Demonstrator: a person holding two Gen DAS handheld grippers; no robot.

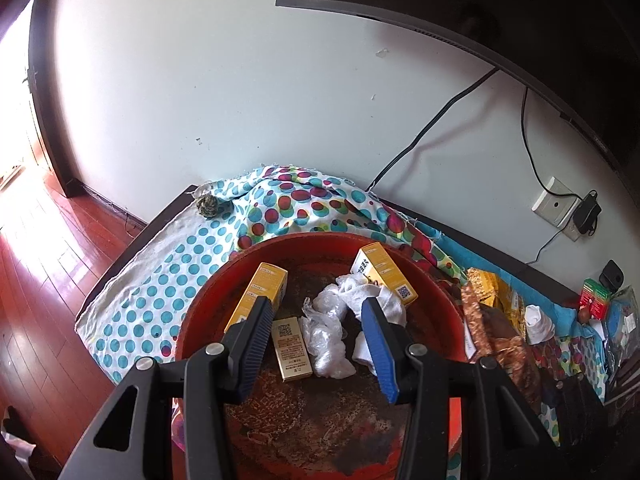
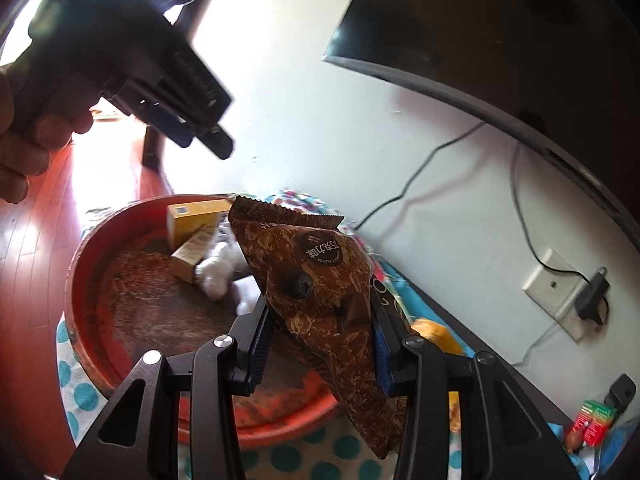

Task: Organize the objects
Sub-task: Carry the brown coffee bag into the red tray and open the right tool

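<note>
A round red basin (image 1: 208, 300) sits on a dotted cloth. In it lie two yellow boxes (image 1: 260, 292), a small gold box (image 1: 290, 348), crumpled clear plastic (image 1: 326, 340) and white socks (image 1: 380, 304). My left gripper (image 1: 316, 344) is open and empty, hovering over the basin. My right gripper (image 2: 320, 340) is shut on a brown snack packet (image 2: 320, 280), held above the basin's (image 2: 92, 264) right rim. The left gripper also shows in the right wrist view (image 2: 200, 136), high on the left.
More snack packets (image 1: 492, 320), a white sock (image 1: 538, 322) and a red-green box (image 1: 596, 300) lie to the right on the cloth. A wall socket (image 1: 554, 206) with cables and a dark monitor (image 1: 480, 0) stand behind. Wooden floor (image 1: 40, 280) lies left.
</note>
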